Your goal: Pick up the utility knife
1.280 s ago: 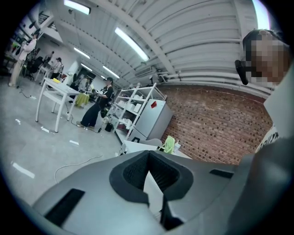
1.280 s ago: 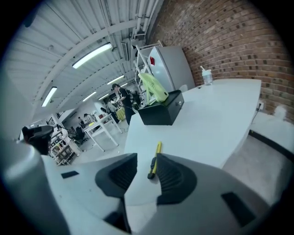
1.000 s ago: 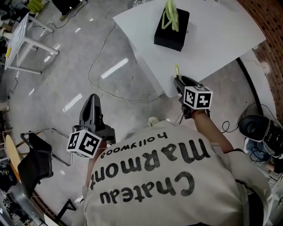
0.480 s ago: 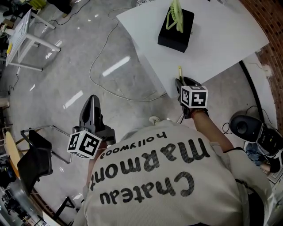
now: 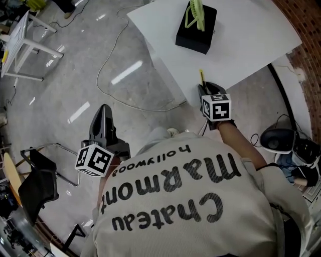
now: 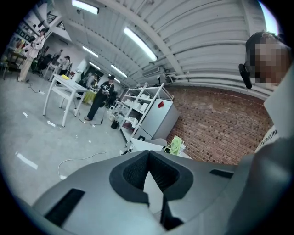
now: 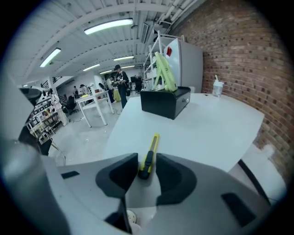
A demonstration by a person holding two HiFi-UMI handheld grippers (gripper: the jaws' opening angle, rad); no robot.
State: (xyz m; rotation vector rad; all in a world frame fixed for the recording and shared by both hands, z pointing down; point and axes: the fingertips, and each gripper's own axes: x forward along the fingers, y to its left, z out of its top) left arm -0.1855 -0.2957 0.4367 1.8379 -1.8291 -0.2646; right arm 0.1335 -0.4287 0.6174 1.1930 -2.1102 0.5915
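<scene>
1. The grey floor lies under the left gripper, which hangs over it well to the left of the table and points almost level.
2. The white table spreads out ahead of the right gripper. The near edge of the table sits just under that gripper's tips.
3. A black box with a light green fan on top stands on the table, well ahead of the right gripper and past the knife.
4. In the left gripper view, the left gripper has its jaws together at the tips, with nothing between them.
5. The right gripper tilts down at the table. Its jaws have just been closing and stand partly apart, one on each side of the knife's black end. The pads are not yet pressing on it.
6. The utility knife, yellow with a black slider, lies flat on the table near its edge. Its near end is between the right gripper's tips and its far end points away toward the box.
</scene>
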